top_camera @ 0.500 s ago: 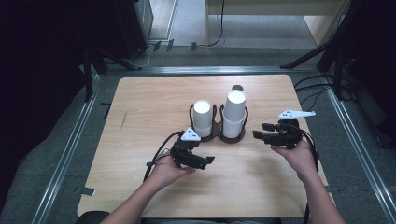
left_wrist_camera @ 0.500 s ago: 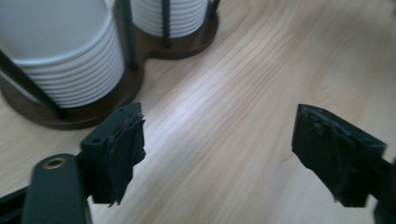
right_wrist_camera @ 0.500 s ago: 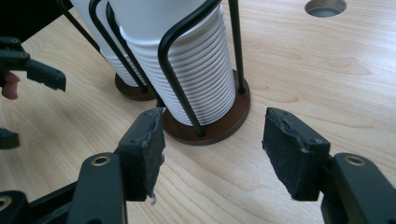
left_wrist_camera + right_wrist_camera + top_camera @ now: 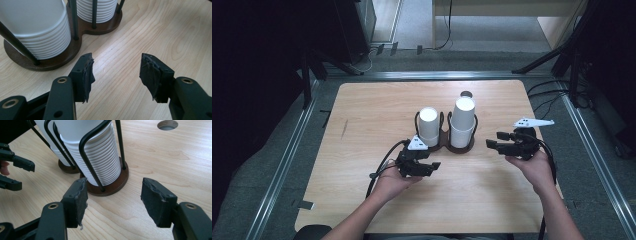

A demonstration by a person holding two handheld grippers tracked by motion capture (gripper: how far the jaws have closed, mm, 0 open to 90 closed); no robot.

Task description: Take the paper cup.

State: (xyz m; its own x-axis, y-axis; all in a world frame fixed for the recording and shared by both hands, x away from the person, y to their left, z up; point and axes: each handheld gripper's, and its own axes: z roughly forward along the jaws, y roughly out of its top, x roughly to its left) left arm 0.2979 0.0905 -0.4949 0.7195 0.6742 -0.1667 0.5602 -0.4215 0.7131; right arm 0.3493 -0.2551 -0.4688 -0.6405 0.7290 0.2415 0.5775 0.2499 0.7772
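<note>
Cup stacks, two, white paper, ribbed rims, nested upside down in a double holder (image 4: pixel 460 146): dark brown figure-eight base, black wire uprights. Position: table (image 4: pixel 362 105) centre, slightly toward 12 o'clock. Shorter stack (image 4: pixel 429 126) on the holder's 9 o'clock side; taller stack (image 4: pixel 463 121) on its 3 o'clock side. Round grommet hole (image 4: pixel 466 94) in the tabletop just beyond the taller stack, at 12 o'clock.

Left gripper (image 4: pixel 433 166): hand-held, at 7 o'clock of the holder, near it but not touching; jaws spread, nothing between them. Right gripper (image 4: pixel 493 144): at 3 o'clock of the holder, just beside the base, jaws likewise parted and empty, aimed at the taller stack.

Step in hand, as judged: approach, before any grasp. Next move probably calls for the right gripper to rise clear of the wire loops and close on the top cup of the taller stack, while the left steadies the holder.
</note>
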